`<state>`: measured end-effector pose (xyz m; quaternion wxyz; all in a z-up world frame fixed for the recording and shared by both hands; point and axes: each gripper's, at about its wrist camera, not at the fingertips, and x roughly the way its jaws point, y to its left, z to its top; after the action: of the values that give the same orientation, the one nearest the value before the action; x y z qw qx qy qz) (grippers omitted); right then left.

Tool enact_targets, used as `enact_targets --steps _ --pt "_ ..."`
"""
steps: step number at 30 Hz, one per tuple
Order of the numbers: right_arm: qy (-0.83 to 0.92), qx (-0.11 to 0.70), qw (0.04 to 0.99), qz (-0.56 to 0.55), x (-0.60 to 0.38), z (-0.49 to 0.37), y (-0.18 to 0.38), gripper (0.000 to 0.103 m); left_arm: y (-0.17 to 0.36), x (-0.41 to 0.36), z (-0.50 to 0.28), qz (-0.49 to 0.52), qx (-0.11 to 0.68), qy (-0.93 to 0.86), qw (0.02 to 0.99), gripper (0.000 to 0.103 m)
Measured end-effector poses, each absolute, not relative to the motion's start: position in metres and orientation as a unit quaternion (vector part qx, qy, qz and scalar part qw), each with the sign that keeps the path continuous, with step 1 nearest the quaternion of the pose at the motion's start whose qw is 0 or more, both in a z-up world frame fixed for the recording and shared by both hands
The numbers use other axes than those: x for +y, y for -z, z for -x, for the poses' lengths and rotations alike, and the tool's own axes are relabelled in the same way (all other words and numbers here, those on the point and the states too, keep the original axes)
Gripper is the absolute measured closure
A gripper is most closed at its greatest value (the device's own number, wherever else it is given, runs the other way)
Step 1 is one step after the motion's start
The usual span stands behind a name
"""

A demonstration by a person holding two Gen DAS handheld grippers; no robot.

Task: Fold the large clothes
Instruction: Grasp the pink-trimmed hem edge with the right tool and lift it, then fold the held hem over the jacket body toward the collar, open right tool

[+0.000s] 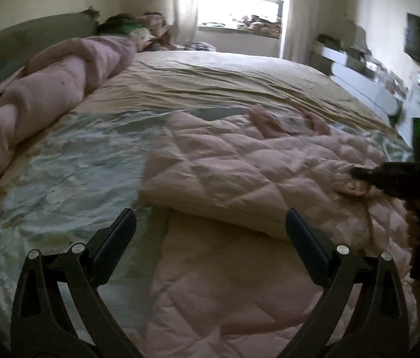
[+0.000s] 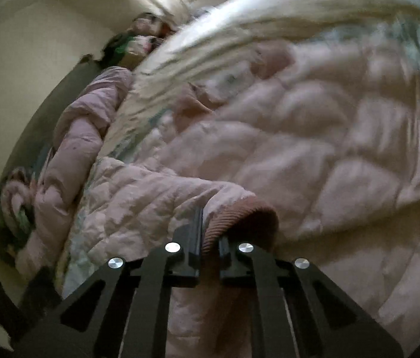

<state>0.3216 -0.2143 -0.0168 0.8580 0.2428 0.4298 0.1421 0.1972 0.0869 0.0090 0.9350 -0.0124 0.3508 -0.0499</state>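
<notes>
Pink quilted jacket (image 1: 239,161) lies spread on the bed (image 1: 195,80), its length running ahead of my wide, empty left jaws (image 1: 210,232). My right jaws (image 2: 210,235) pinch its ribbed cuff (image 2: 239,217), nearer the sleeve, ready for folding it inward.

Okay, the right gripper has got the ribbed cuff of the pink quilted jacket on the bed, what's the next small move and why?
Probably lift the ribbed cuff a little and carry the sleeve in over the jacket body. The right gripper is shut on that cuff, and one side already lies folded over. The left gripper hangs open and empty above the jacket, so it could pin the fold.
</notes>
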Motion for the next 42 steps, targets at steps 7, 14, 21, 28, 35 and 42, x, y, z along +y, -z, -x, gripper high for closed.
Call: enact_targets --steps 7,14,21,28,35,42 --pt "-0.167 0.357 0.908 -0.14 -0.202 -0.319 -0.058 0.097 -0.019 0.118 -0.207 0.048 0.352 0.02 0.935 0.009" --pt "-0.15 0.31 0.938 -0.046 -0.203 -0.328 -0.115 0.097 -0.025 0.127 -0.214 0.053 0.35 0.01 0.935 0.009" --pt "-0.113 0.307 0.945 -0.012 -0.225 -0.337 -0.125 0.097 -0.031 0.126 -0.233 0.058 0.352 0.016 0.934 0.009" --pt "-0.083 0.332 0.939 -0.019 -0.24 -0.344 -0.1 0.097 -0.021 0.119 -0.264 0.075 0.376 0.038 0.923 0.009" --pt "-0.051 0.358 0.932 -0.03 -0.253 -0.353 -0.072 0.097 -0.008 0.103 -0.301 0.068 0.402 0.059 0.911 0.009" --pt "-0.036 0.379 0.924 -0.031 -0.257 -0.36 -0.053 0.096 0.009 0.082 -0.332 0.056 0.421 0.086 0.901 0.023"
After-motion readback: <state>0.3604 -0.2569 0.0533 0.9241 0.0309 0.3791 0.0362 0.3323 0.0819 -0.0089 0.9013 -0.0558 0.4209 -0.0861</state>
